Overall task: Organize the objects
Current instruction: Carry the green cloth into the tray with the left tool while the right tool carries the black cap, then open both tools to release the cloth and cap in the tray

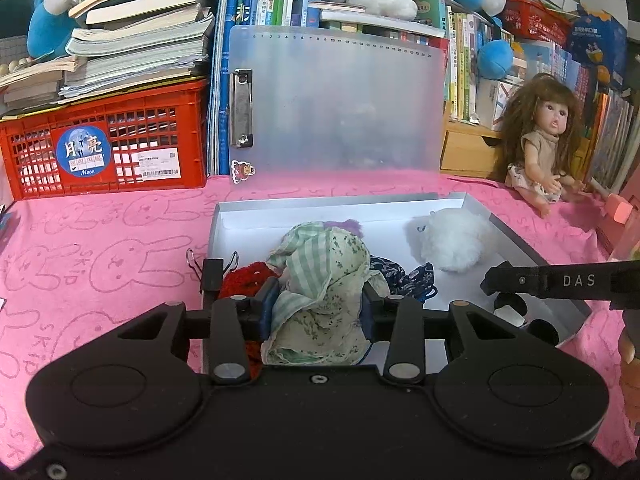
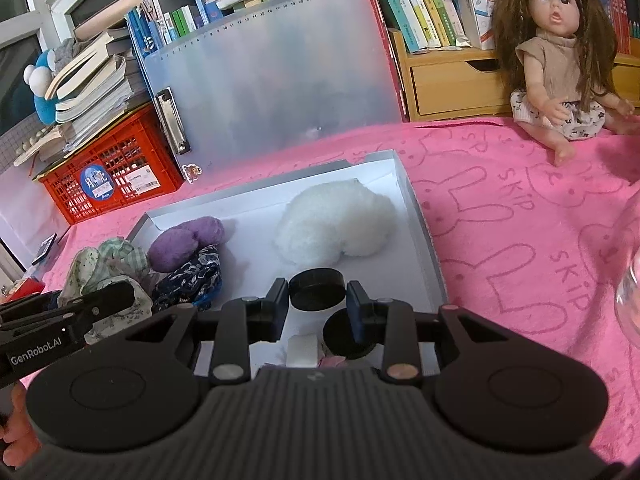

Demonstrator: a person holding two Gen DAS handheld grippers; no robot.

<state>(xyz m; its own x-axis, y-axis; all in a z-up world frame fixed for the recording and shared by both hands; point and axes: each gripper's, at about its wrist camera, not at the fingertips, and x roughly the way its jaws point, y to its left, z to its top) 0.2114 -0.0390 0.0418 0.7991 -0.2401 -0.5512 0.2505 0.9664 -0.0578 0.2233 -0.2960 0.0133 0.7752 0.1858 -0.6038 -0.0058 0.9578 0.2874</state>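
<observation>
A shallow white box (image 1: 304,210) lies on the pink cloth. My left gripper (image 1: 318,312) is shut on a green striped and floral cloth bundle (image 1: 324,280), held over the box's near left part. A white fluffy toy (image 1: 452,240) lies at the box's far right; it also shows in the right wrist view (image 2: 334,226). My right gripper (image 2: 318,306) is open over the box's near right corner, above a black round lid (image 2: 316,290); a second black disc (image 2: 346,338) lies under its right finger. A purple fluffy piece (image 2: 186,242) and a dark blue patterned cloth (image 2: 192,280) lie beside the bundle.
A frosted clipboard (image 1: 340,100) leans against books behind the box. A red crate (image 1: 108,144) with stacked books stands at the back left. A doll (image 1: 540,140) sits at the back right. A black binder clip (image 1: 212,274) sits on the box's left wall.
</observation>
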